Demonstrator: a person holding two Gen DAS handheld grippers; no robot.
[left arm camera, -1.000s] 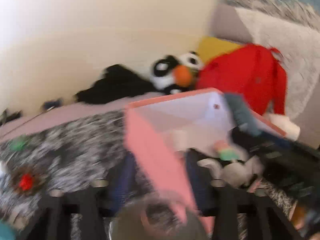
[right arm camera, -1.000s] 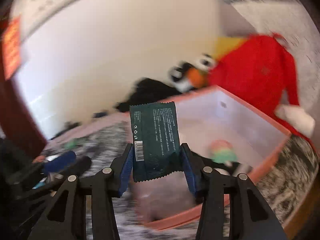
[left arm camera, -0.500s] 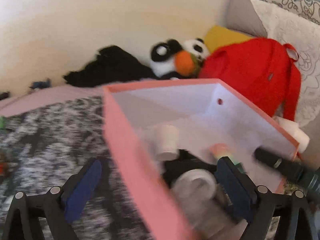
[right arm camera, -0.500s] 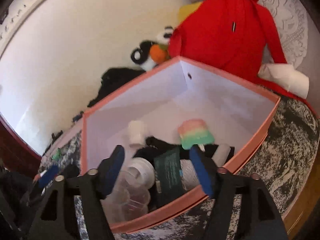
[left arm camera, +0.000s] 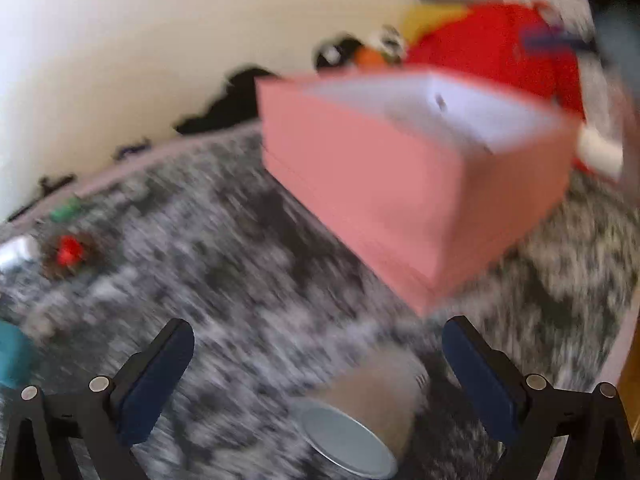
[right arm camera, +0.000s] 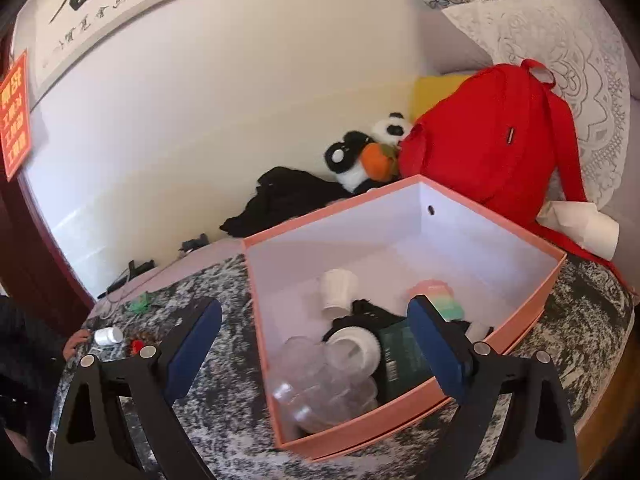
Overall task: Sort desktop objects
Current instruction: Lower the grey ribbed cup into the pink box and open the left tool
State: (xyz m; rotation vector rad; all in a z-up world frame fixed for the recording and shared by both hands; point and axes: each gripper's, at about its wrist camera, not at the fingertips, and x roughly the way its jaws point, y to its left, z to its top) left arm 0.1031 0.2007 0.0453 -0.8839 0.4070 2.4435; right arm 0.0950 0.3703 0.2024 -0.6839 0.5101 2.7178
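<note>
The pink box (right arm camera: 400,432) has white walls inside and sits on the black-and-white speckled cloth (right arm camera: 224,392), and in it lie one dark green packet (right arm camera: 400,354), one white cup (right arm camera: 338,290), one rainbow-striped thing (right arm camera: 438,300), one clear plastic bottle (right arm camera: 320,384) and one white round lid (right arm camera: 356,346). The right gripper (right arm camera: 316,344) is wide open and holds nothing, with the box spread from about 12 to 3 o'clock and the green packet just beside its right finger. The left gripper (left arm camera: 320,380) is wide open too, its picture is blurry, one tan can with a silver lid (left arm camera: 360,412) lies between its fingers near 6 o'clock, and the box is up at 1 o'clock.
</note>
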